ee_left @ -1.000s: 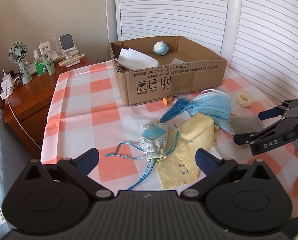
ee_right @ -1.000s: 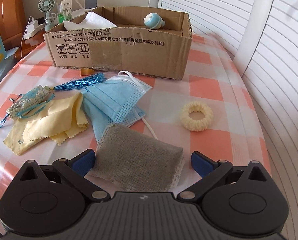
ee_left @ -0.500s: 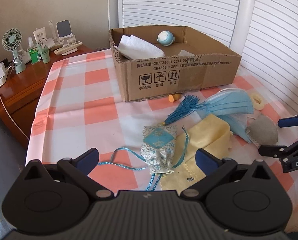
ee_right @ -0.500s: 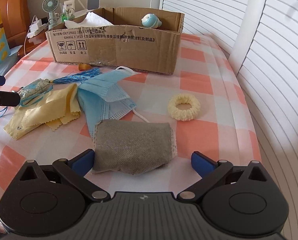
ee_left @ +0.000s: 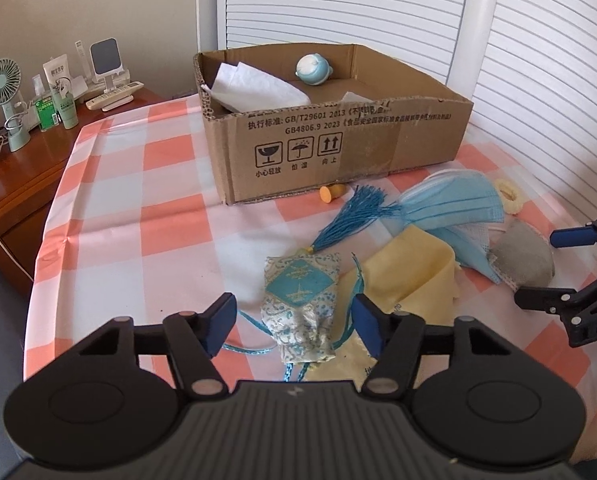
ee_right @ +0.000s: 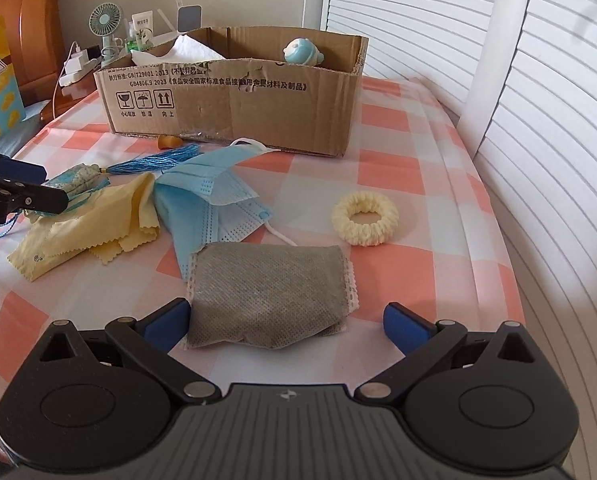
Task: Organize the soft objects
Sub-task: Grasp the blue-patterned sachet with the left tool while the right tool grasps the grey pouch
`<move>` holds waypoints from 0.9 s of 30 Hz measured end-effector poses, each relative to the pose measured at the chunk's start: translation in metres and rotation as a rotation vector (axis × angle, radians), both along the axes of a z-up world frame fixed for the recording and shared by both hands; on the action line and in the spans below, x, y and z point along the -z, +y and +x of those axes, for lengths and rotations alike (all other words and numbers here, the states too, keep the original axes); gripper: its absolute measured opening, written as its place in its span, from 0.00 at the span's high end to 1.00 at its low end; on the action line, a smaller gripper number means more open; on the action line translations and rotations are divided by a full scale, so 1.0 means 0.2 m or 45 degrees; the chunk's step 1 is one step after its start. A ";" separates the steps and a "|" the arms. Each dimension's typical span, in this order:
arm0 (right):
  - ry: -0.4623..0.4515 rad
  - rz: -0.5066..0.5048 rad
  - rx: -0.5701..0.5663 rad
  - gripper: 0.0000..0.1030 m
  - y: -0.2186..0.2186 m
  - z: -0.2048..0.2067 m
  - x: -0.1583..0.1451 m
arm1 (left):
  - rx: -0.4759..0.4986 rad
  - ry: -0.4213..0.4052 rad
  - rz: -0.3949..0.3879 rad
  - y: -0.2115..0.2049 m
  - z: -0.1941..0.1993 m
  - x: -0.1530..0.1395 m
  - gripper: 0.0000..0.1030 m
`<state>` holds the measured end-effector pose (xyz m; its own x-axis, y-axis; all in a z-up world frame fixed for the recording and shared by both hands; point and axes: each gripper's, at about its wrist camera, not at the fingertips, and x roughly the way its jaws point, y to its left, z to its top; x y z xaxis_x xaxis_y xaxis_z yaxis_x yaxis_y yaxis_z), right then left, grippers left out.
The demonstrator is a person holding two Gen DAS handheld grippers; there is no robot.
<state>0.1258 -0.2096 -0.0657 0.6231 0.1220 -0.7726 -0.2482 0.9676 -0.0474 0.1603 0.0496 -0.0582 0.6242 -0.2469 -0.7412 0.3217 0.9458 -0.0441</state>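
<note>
A blue-and-white patterned sachet [ee_left: 300,304] with a blue tassel lies on the checked tablecloth. My left gripper [ee_left: 294,322] straddles it, its jaws closing, with a small gap still showing on each side of the sachet. A grey mesh pouch [ee_right: 270,292] lies between the wide-open fingers of my right gripper [ee_right: 286,322]. The pouch's left edge sits right beside the left pad. Blue face masks [ee_right: 206,196], a yellow cloth [ee_right: 98,220] and a cream scrunchie [ee_right: 365,219] lie around them. The open cardboard box [ee_left: 338,148] stands behind.
The box holds white tissue [ee_left: 254,92] and a round blue toy [ee_left: 313,70]. A small orange piece [ee_left: 330,193] lies at its foot. A wooden nightstand [ee_left: 18,168] with a fan and bottles stands at the left. White slatted doors [ee_right: 538,100] run along the right.
My left gripper has come lower and closer over the sachet, and its jaws have narrowed around it. The right gripper has edged nearer to the grey pouch and stays wide.
</note>
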 end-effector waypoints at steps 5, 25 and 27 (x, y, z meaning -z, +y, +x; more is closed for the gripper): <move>-0.008 -0.002 -0.003 0.00 0.00 0.00 0.00 | -0.023 0.005 0.004 0.00 0.02 0.03 0.62; -0.036 0.003 -0.046 0.15 0.06 0.04 0.00 | -0.108 -0.018 0.030 0.05 0.04 0.04 0.60; -0.045 -0.005 -0.053 0.21 0.07 0.03 -0.01 | -0.109 -0.017 0.026 0.05 0.04 0.04 0.60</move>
<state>0.1324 -0.1956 -0.0630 0.6445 0.1452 -0.7507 -0.2860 0.9563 -0.0605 0.1681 0.0603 -0.0660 0.6520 -0.1773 -0.7372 0.2400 0.9705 -0.0212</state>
